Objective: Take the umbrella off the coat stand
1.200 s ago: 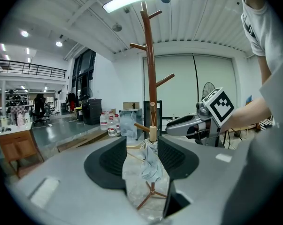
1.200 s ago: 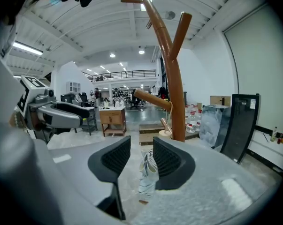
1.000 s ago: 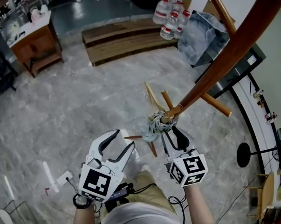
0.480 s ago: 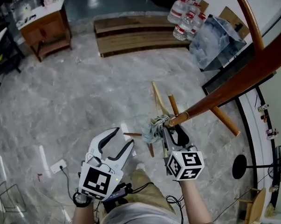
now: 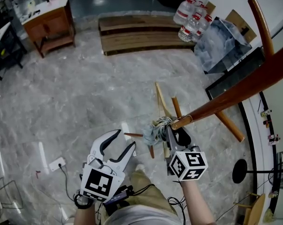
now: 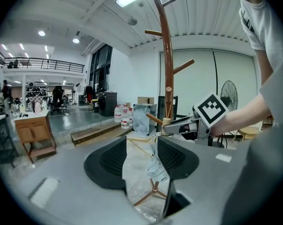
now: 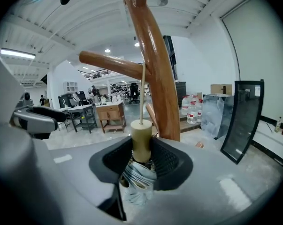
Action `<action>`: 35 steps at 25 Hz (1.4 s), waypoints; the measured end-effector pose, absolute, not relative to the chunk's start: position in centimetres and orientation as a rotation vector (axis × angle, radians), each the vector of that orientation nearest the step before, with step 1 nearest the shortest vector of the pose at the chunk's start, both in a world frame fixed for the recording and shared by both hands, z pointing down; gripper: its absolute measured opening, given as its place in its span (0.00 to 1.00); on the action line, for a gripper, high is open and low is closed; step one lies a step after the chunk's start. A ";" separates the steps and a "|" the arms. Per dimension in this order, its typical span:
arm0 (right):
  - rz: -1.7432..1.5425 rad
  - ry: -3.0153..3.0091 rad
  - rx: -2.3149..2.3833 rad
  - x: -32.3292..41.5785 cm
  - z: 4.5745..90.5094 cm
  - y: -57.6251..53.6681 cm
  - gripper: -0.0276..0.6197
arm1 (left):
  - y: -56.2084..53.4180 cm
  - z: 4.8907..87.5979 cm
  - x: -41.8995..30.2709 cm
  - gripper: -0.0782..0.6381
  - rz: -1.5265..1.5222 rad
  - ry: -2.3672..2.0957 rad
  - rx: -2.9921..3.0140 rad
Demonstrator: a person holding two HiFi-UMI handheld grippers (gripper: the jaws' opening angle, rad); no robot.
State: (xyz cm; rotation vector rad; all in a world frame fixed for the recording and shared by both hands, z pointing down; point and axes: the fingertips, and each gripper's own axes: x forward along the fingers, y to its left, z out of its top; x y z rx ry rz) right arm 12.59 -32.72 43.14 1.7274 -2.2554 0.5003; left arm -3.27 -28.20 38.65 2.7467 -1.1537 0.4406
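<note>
The folded umbrella (image 5: 153,128), pale patterned fabric with a cream handle (image 7: 141,137), hangs by a thin cord from a peg of the brown wooden coat stand (image 5: 235,93). My right gripper (image 5: 174,128) is at the umbrella's top. Its jaws have just been closing, and in the right gripper view (image 7: 142,156) both pads press on the handle, with the fabric bunched below. My left gripper (image 5: 117,142) is lower left of the umbrella, open and holding nothing. In the left gripper view (image 6: 142,161) the umbrella fabric (image 6: 153,165) shows beyond the gap.
The stand's legs (image 5: 228,125) spread over the marble floor. A low wooden platform (image 5: 141,32), water bottles (image 5: 190,20) and a dark glass panel (image 5: 235,71) lie beyond. A wooden side table (image 5: 47,22) is far left, a fan base (image 5: 240,171) right, a power strip (image 5: 57,164) near my feet.
My right gripper has shifted a little toward the umbrella's top and its jaws have narrowed onto the handle. The left gripper has stayed put, still open.
</note>
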 end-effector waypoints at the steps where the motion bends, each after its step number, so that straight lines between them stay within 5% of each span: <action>1: 0.501 -2.255 1.727 12.6 43.1 -32.7 0.23 | -28.2 38.6 -3.2 0.40 0.444 -1.150 2.751; 35: 0.433 -2.462 1.539 6.0 37.0 -29.8 0.23 | -27.0 42.0 -0.9 0.56 0.636 -1.023 2.838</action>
